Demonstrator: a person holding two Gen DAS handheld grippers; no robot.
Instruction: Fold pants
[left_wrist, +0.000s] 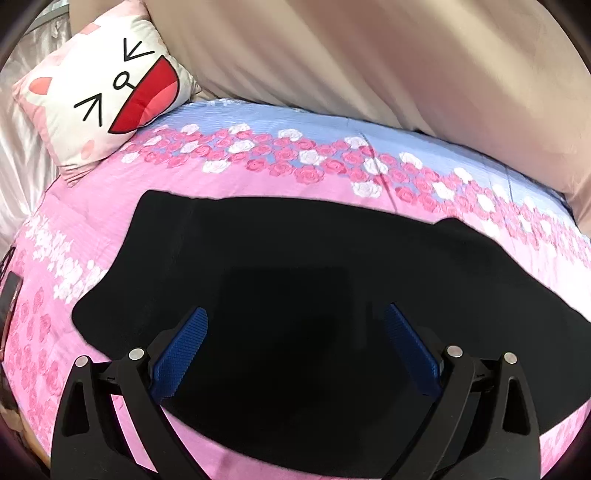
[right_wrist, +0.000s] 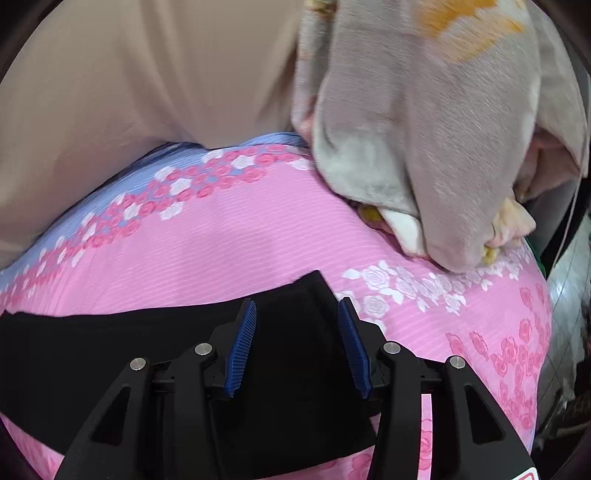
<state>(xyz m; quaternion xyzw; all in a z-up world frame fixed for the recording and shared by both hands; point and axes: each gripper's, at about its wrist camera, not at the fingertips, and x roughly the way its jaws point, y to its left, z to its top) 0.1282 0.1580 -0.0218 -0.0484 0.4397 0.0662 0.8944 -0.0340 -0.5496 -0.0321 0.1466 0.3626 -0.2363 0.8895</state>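
Observation:
Black pants (left_wrist: 295, 251) lie flat across a pink floral bedsheet (left_wrist: 110, 206). In the left wrist view my left gripper (left_wrist: 295, 314) hovers over the near part of the pants, its blue-padded fingers (left_wrist: 184, 347) wide apart and empty. In the right wrist view the pants (right_wrist: 110, 332) stretch off to the left, with one end reaching a corner at the upper right. My right gripper (right_wrist: 297, 306) is over that end, its blue pads (right_wrist: 242, 343) apart with black cloth showing between them; nothing is clamped.
A cat-face pillow (left_wrist: 103, 92) sits at the bed's far left corner. A beige curtain (left_wrist: 369, 55) hangs behind the bed. A grey plush blanket (right_wrist: 424, 129) is heaped on the bed's far right. The bed's right edge (right_wrist: 543, 332) drops off to the floor.

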